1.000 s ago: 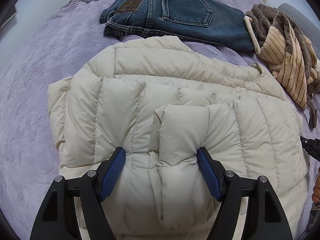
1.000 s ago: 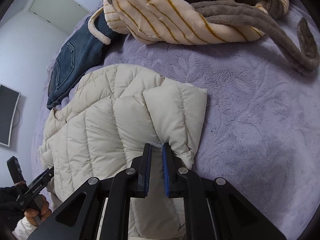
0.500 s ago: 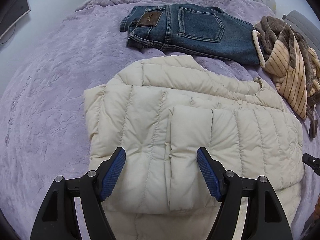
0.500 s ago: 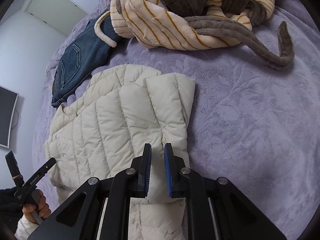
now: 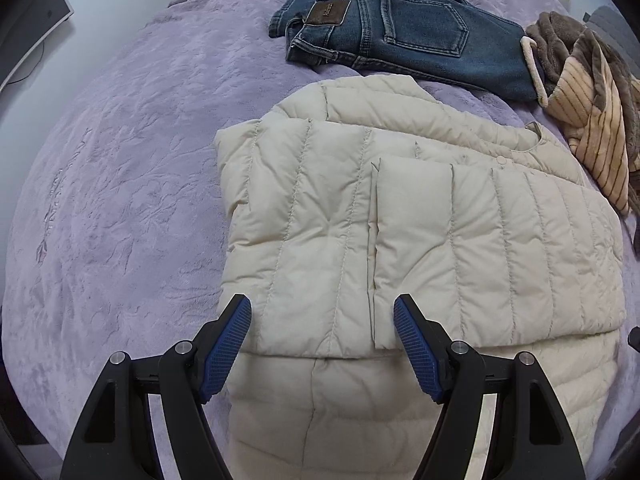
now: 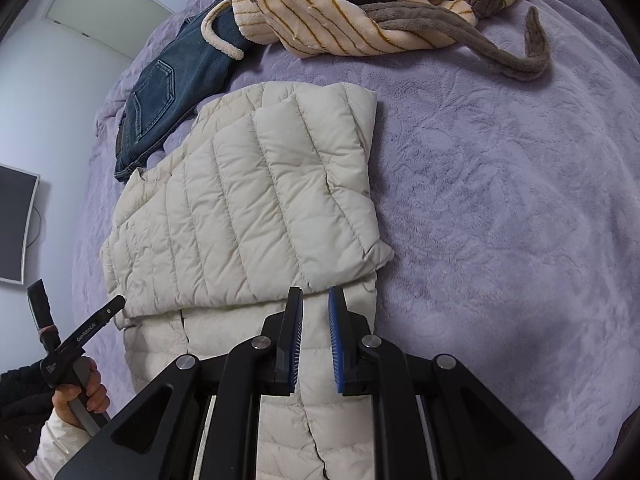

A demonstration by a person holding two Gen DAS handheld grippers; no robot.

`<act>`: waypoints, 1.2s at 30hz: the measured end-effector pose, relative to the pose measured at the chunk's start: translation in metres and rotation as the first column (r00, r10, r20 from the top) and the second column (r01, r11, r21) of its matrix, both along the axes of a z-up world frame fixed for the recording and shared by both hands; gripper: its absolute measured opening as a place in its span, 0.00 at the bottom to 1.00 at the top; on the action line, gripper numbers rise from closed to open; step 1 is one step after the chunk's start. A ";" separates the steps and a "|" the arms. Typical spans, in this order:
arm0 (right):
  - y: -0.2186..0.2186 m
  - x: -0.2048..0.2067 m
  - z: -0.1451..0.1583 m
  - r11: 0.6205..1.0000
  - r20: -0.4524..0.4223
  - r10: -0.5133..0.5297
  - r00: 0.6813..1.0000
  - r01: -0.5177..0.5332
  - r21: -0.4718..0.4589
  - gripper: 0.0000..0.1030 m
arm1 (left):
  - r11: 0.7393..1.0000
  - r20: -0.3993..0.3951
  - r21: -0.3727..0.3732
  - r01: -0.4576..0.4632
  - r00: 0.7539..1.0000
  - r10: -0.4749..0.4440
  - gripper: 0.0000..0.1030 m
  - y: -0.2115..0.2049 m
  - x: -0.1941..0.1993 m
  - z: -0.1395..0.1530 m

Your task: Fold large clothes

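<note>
Your cream quilted puffer jacket [image 5: 400, 240] lies flat on the lilac plush bedspread [image 5: 120, 200], with both sleeves folded across the chest and the lower body running toward the bottom of both views. Your left gripper [image 5: 322, 344] hangs above the jacket's midsection with its blue-padded jaws spread wide; nothing is between the pads and they touch no fabric. Your right gripper [image 6: 315, 336] sits over the jacket's right edge near the folded sleeve, its jaws drawn close with only a narrow gap; no cloth is pinched in that gap, and the jacket shows through it below. In the right wrist view, your left hand [image 6: 80, 394] grips the black handle of the other tool at the lower left. Beyond the jacket, a pair of folded dark blue denim jeans [image 5: 400, 32] lies just past the collar. A crumpled cream-and-brown striped fleece robe [image 6: 360, 8] lies beside the jeans, with its brown belt trailing over the bedspread. A dark monitor [image 6: 14, 224] stands off the bed.
</note>
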State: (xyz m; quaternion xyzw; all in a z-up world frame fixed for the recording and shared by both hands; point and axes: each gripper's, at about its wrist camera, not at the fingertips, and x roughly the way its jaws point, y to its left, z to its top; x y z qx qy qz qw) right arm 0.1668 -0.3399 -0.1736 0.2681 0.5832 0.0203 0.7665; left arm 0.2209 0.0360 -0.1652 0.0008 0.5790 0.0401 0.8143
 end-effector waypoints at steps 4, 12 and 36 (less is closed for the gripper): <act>0.003 -0.012 0.008 1.000 -0.006 -0.003 1.000 0.003 0.011 0.14 | 1.000 -0.010 -0.013 0.005 1.000 -0.005 0.72 -0.003 -0.018 0.015; 0.012 -0.039 0.018 0.999 -0.047 0.012 0.999 -0.010 0.043 0.16 | 0.999 -0.062 -0.046 0.018 0.998 -0.021 0.75 -0.012 -0.057 0.034; 0.040 -0.104 0.035 0.985 -0.042 0.148 0.988 -0.143 0.095 0.90 | 1.000 -0.056 -0.021 -0.011 0.998 0.010 1.00 -0.023 -0.165 0.065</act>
